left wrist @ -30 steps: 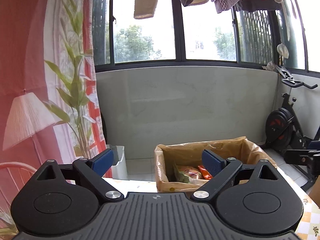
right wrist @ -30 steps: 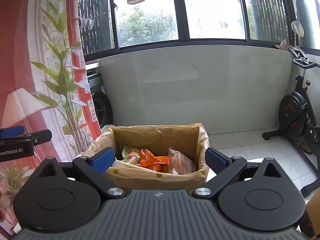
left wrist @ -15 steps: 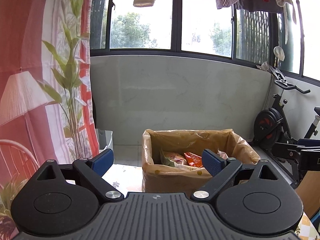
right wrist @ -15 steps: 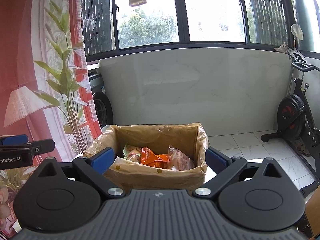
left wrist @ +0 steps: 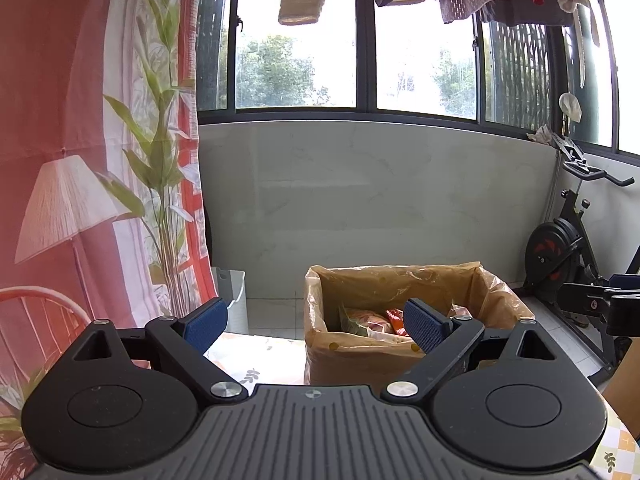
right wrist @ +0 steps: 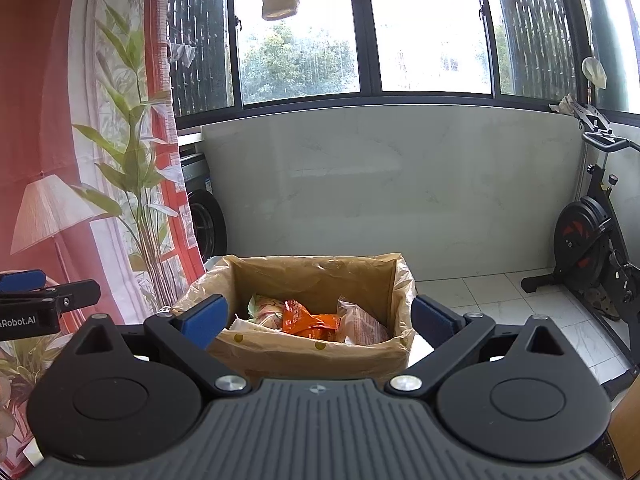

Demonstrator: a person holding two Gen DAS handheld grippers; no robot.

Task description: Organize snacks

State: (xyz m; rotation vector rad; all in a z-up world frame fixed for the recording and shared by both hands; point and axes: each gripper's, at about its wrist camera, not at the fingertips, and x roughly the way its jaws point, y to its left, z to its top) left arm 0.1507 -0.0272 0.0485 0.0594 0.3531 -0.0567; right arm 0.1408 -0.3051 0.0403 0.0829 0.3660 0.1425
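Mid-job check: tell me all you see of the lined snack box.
The snack box is a brown rectangular carton, open-topped and upright, lined with a translucent tan plastic bag folded over its rim. Inside lie wrapped snacks, among them an orange packet and a clear-wrapped one. It stands on the floral-print table, ahead of the open right gripper; neither gripper touches it.

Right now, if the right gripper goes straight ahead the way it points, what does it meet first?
Probably the box: its near wall sits squarely between the open right gripper fingers, snack packets just behind it. Depth is hard to judge.
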